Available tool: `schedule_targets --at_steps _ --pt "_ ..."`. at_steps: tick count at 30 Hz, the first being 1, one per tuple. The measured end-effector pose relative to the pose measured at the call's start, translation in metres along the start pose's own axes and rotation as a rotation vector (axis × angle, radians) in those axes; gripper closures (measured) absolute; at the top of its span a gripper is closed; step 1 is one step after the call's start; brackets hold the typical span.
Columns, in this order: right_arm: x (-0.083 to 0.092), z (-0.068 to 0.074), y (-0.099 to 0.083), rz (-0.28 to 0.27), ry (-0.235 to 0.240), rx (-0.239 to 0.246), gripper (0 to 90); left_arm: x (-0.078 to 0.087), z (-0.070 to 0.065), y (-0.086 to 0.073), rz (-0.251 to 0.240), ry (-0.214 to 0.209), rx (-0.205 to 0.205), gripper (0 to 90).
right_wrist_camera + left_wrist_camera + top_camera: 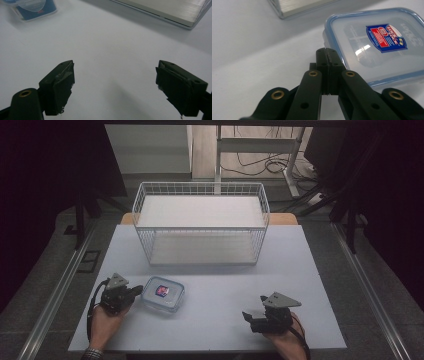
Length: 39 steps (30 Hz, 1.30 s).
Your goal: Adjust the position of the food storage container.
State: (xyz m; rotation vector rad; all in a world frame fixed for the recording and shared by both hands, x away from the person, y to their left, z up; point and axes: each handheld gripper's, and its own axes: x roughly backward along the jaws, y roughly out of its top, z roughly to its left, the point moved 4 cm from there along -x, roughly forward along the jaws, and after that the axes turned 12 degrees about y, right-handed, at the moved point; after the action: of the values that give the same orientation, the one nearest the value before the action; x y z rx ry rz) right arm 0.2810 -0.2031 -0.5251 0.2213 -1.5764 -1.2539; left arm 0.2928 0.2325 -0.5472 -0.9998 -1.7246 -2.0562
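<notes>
While the left gripper sits at the lower left of the high view with its jaws pressed together and nothing between them, its tips rest right against the near edge of a clear plastic food box with a blue-rimmed lid. In the left gripper view the box takes up the upper right, its label facing up, and the closed tips meet its corner. A push from shut jaws would likely slide the box across the smooth white table instead of lifting it, or tip it. The right gripper, at the lower right, holds its jaws spread wide over bare tabletop, well apart from the box. Count: one food box, one white wire basket at upper centre, two grippers, two hands, one table.
</notes>
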Motion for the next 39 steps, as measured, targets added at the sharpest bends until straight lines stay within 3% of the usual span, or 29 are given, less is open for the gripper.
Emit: schedule_targets --at_steps 12,27,39 --pt "0.001 -0.001 0.002 -0.010 -0.003 -0.004 17.1 0.002 -0.032 0.005 -0.005 -0.062 -0.051 90.0" --pt "0.001 -0.004 0.003 -0.007 -0.011 -0.003 18.8 -0.002 -0.060 0.012 -0.020 -0.108 -0.096 90.0" --pt "0.000 -0.006 0.003 0.011 -0.019 -0.006 20.3 -0.012 -0.097 0.024 -0.039 -0.186 -0.122 90.0"
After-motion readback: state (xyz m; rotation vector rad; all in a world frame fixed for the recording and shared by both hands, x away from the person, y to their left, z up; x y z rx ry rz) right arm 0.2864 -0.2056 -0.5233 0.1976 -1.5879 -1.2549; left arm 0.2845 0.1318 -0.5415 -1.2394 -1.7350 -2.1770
